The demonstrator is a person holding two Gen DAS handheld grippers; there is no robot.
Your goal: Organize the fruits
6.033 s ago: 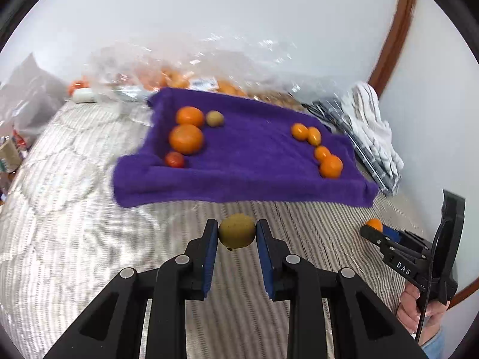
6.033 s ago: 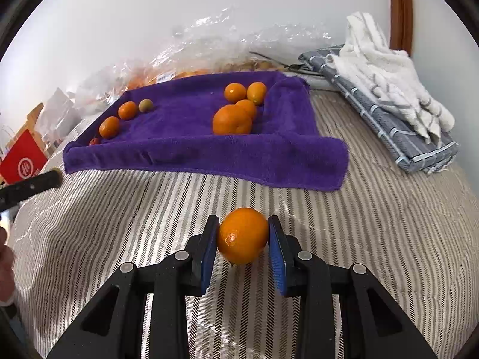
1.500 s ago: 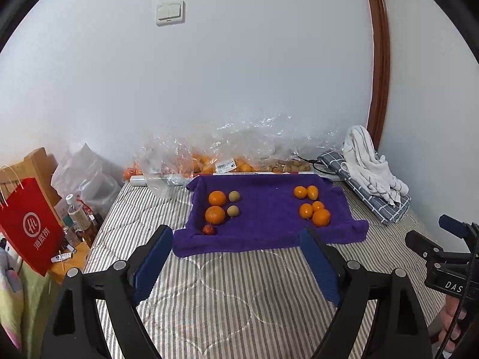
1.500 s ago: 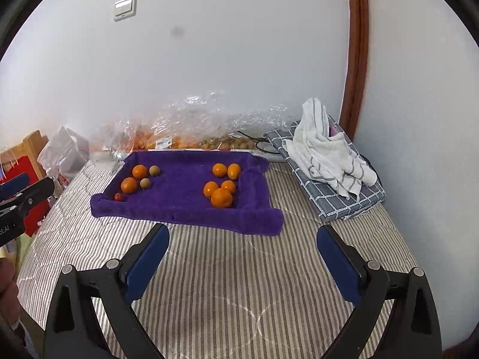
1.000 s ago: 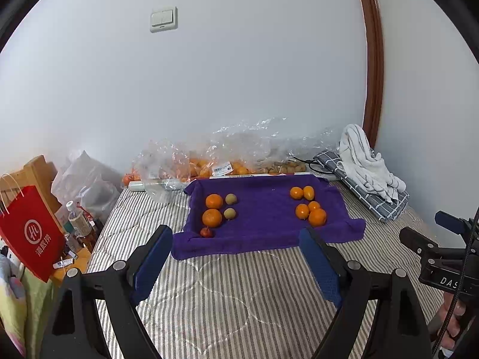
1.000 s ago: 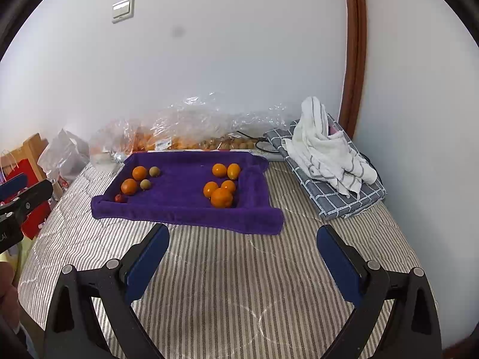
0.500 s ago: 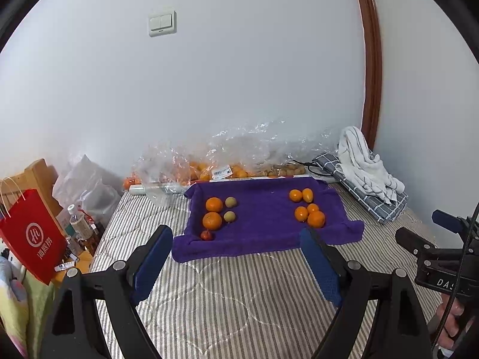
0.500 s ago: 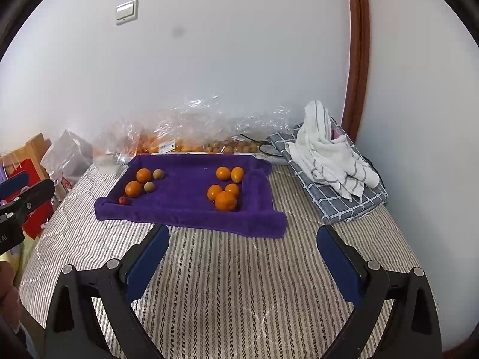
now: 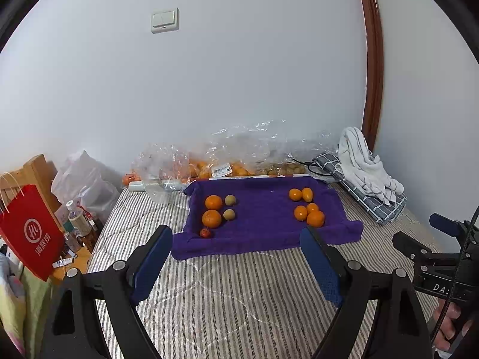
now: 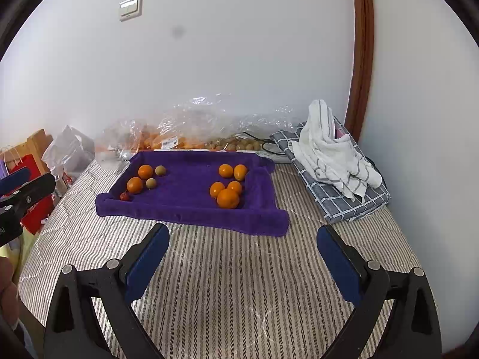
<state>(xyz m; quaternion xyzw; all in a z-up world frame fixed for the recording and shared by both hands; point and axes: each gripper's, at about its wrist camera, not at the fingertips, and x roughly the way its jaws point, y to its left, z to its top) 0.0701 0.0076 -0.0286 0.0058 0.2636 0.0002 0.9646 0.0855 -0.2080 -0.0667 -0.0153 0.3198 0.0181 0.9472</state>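
Observation:
A purple towel (image 9: pixel 263 218) (image 10: pixel 191 197) lies on the striped bed. On its left side sit two oranges (image 9: pixel 212 218), two small greenish fruits (image 9: pixel 229 214) and a small red fruit (image 9: pixel 205 233). Several oranges (image 9: pixel 315 218) (image 10: pixel 228 198) are grouped on its right side. My left gripper (image 9: pixel 236 233) is open and empty, held back in front of the towel's near edge. My right gripper (image 10: pixel 243 232) is also open wide, with nothing between its fingers. Each gripper shows at the edge of the other's view, the right gripper (image 9: pixel 425 234) with a hand below it.
Clear plastic bags of fruit (image 9: pixel 221 164) line the wall behind the towel. A white towel on a folded grey checked cloth (image 9: pixel 365 173) lies at the right, by the wall. A red paper bag (image 9: pixel 30 233) and bottles (image 9: pixel 76 221) stand off the bed's left edge.
Six seconds ago the left gripper was shut on a greenish fruit and the right on an orange. Both are now open, empty and drawn back. Over the last second nothing moved.

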